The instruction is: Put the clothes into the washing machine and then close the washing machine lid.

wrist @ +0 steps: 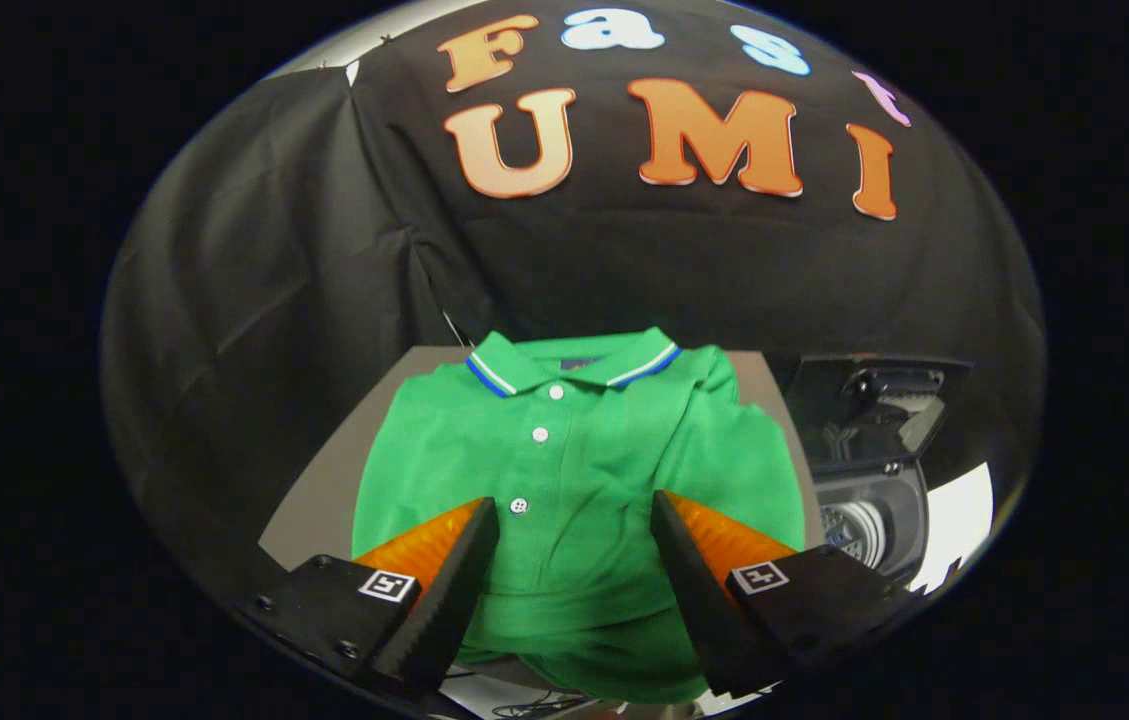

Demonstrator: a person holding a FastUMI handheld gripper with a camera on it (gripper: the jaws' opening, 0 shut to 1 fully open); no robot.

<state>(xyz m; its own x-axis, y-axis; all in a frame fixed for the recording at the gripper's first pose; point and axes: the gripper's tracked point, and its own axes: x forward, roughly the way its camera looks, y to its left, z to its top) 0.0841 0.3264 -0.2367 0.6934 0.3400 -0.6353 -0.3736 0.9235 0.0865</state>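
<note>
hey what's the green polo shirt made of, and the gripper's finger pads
Green polo shirt: apparently a soft matte knit, likely cotton; it creases and drapes off the table edge. Its buttons look like glossy white plastic. The open gripper has finger pads of ribbed translucent orange, probably rubber or plastic.

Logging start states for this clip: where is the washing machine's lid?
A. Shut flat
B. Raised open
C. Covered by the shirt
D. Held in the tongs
B: the lid stands raised above the washing machine, while the open tongs hover over the green shirt.
</note>
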